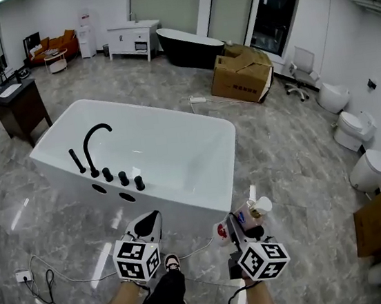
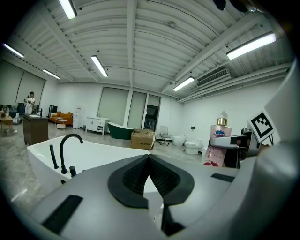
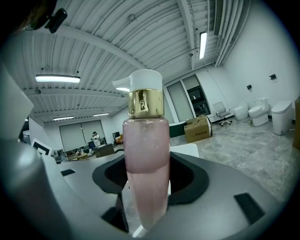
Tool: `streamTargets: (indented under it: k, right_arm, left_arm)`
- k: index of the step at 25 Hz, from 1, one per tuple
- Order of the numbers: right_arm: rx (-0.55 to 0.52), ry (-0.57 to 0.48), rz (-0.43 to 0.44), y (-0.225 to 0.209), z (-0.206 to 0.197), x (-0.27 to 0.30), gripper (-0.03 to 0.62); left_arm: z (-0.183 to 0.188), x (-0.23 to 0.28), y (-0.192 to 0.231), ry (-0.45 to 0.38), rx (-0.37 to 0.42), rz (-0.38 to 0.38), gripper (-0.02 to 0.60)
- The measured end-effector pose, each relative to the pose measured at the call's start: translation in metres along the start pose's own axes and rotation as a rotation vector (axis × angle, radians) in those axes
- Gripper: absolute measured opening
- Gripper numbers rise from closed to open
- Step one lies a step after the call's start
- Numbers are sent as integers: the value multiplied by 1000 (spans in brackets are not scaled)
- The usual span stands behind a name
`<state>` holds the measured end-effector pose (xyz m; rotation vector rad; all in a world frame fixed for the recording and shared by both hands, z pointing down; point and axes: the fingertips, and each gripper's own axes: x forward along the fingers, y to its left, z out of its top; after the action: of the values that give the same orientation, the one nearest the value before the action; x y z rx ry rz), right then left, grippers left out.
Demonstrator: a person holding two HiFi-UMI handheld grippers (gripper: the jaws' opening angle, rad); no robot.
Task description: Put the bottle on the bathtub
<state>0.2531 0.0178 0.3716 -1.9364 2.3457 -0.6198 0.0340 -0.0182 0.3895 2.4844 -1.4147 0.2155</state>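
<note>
Right gripper (image 1: 245,225) is clamped on the one pink bottle (image 3: 145,159), holding it over the floor just short of the white bathtub (image 1: 201,181)'s near wall. The left gripper (image 1: 146,224) is alongside, jaws pressed together on nothing. On the tub's near-left rim stand one black faucet (image 1: 96,143) and three black knobs (image 1: 123,178); farther out are two cardboard boxes (image 1: 239,73) and three toilets (image 1: 369,171) along the right wall.

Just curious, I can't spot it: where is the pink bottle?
The pink, gold-collared pump bottle sits clamped in the right claw, low and right in the head view, just short of the near corner of the white bathtub.
</note>
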Motion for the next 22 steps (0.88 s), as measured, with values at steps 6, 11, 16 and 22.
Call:
streamTargets:
  k: [6, 11, 16, 22]
  right_arm:
    - [-23, -2, -3, -8, 14, 24, 241]
    - [-29, -14, -3, -12, 27, 48, 241]
    - [-36, -25, -8, -19, 41, 73, 241]
    - [-50, -29, -17, -22, 54, 102, 241]
  left_arm:
    - [10, 27, 5, -12, 24, -11, 3]
    - [18, 49, 19, -14, 25, -10, 3]
    - [32, 76, 27, -24, 27, -19, 3]
    - [44, 109, 41, -23, 16, -36, 3]
